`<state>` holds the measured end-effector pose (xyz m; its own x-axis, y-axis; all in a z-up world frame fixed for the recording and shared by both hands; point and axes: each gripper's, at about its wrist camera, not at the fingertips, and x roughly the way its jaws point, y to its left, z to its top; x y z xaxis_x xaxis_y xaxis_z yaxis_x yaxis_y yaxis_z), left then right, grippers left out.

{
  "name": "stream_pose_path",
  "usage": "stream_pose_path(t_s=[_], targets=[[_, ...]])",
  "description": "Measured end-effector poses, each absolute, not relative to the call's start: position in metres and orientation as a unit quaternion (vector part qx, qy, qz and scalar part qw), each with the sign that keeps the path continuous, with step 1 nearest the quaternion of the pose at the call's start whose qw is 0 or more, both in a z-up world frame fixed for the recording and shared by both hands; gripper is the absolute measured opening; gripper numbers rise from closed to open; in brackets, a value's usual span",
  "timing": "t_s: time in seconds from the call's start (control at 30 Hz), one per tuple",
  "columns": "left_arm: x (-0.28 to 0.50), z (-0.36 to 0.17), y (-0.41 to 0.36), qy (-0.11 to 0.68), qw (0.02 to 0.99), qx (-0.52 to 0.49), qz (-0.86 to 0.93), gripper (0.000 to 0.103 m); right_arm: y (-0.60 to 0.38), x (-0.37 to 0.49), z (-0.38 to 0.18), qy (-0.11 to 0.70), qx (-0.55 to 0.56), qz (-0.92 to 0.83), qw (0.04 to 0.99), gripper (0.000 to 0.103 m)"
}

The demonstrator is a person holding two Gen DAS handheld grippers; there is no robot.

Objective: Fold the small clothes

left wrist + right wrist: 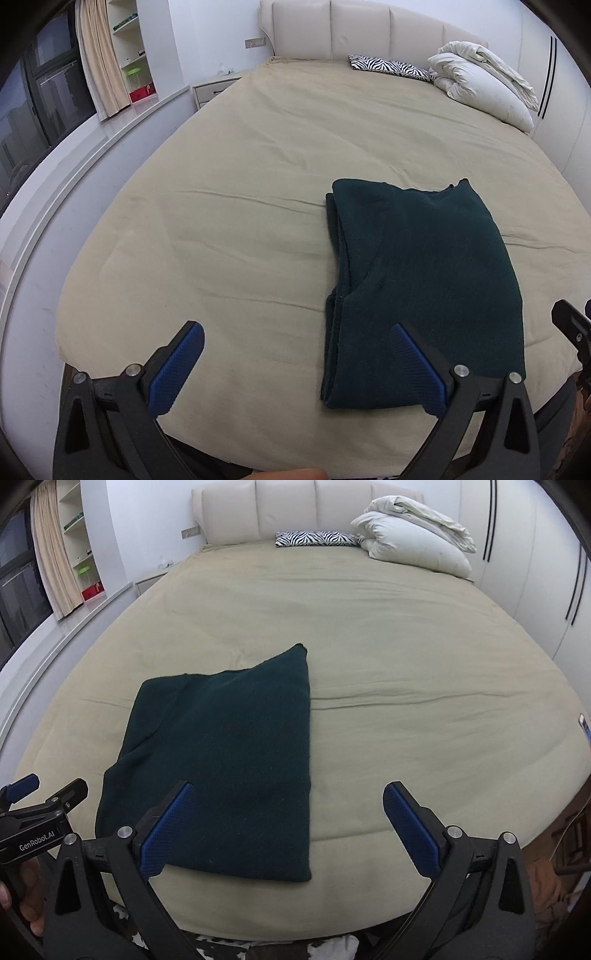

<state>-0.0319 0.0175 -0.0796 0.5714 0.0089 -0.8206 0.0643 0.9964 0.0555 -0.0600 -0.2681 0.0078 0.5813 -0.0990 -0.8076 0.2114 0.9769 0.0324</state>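
Green, the folded garment (421, 291) lies flat on the bed (240, 221), just ahead of both grippers, the left gripper (297, 343) and right gripper (286, 805) spread wide, holding nothing.

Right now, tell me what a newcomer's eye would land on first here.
The folded dark green garment lies flat near the front edge of the beige bed. Both grippers, left and right, hover with jaws open. A zebra-print pillow lies by the headboard.
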Motion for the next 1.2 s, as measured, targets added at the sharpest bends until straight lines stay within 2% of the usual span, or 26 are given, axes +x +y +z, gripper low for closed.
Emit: stream_pose_path(t_s=[1.2], targets=[[-0.0314,-0.0885,0.0192,0.471,0.881,0.038,-0.024,0.103,-0.2628,-0.0545,0.0009,0.469,0.064,-0.082,0.877,0.103]])
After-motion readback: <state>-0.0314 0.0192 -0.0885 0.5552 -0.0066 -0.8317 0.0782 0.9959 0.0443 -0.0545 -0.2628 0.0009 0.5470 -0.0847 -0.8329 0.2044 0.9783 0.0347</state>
